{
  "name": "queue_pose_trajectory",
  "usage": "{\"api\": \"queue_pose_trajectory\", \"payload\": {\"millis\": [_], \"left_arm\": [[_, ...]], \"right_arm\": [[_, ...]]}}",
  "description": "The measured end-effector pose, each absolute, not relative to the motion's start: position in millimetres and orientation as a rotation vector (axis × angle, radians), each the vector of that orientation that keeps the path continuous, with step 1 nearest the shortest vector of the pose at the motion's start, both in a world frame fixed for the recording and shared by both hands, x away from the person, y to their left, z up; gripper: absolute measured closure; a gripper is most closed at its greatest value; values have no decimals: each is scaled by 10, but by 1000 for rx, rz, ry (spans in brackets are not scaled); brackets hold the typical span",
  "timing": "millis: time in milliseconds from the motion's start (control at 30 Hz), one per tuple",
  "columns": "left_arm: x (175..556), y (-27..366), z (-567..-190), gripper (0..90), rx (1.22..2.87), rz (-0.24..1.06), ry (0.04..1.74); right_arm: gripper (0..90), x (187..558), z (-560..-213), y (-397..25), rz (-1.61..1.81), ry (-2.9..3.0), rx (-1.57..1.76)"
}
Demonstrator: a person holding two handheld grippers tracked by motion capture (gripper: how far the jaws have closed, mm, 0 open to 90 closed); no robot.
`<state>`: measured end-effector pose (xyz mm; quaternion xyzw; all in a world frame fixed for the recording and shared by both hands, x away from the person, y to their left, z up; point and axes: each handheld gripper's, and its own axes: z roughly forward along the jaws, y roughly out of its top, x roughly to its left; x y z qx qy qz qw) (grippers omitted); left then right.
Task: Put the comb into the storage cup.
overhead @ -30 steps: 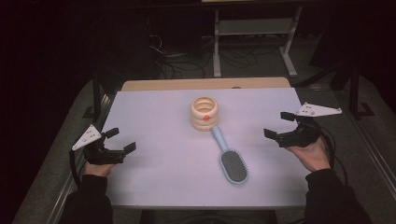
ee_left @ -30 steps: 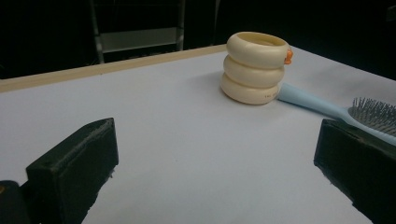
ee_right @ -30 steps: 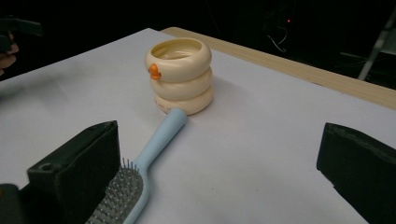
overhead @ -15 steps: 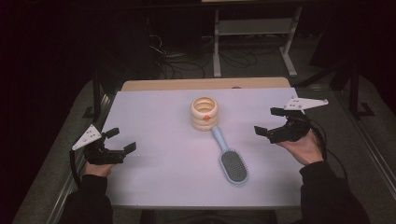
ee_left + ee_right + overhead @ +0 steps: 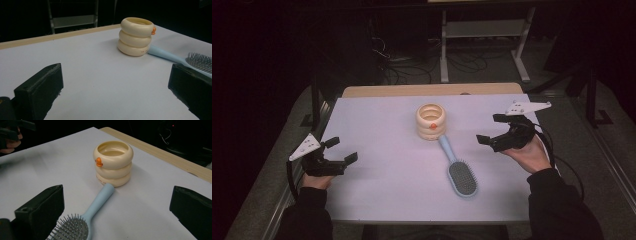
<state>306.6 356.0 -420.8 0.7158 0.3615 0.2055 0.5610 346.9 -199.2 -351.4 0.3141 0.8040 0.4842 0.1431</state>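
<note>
A cream cup (image 5: 431, 121) shaped like three stacked rings, with a small orange knob on its rim, stands upright at the table's middle back. A light blue hairbrush (image 5: 458, 170) lies in front of it, bristles up, its handle end touching the cup's base (image 5: 107, 187). My right gripper (image 5: 496, 131) hovers open to the right of the cup and brush, jaws wide apart and empty. Low at the table's left edge, my left gripper (image 5: 341, 150) is open too, pointing toward the cup (image 5: 135, 36) and the brush (image 5: 198, 60).
The white tabletop (image 5: 387, 130) has a wooden strip (image 5: 432, 90) along its far edge. Behind the table stand a metal shelf frame (image 5: 484, 30) and loose cables on a dark floor. Broad bare surface lies between each gripper and the cup.
My right gripper has moved left and slightly forward, nearer the cup and brush. The left gripper has stayed in place.
</note>
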Motion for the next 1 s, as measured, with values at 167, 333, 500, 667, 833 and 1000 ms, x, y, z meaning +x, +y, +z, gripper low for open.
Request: {"api": "queue_pose_trajectory", "payload": {"millis": [167,333,500,667,833,1000], "left_arm": [[3065,3564,-4207,0,1684,485,852],[3065,3565,-4205,0,1684,485,850],[3065,3563,-4206,0,1686,484,850],[3066,3566,-4205,0,1683,484,848],[3067,3564,-4206,0,1684,484,849],[3065,3563,-4205,0,1683,488,849]], "right_arm": [[0,3500,-3507,-1929,1390,2337,893],[0,3540,-3490,-1843,1371,2361,874],[0,3570,-3497,-1783,1358,2380,860],[0,3616,-3533,-1750,1346,2399,869],[0,3669,-3570,-1720,1326,2418,877],[0,3725,-3594,-1685,1308,2436,878]]}}
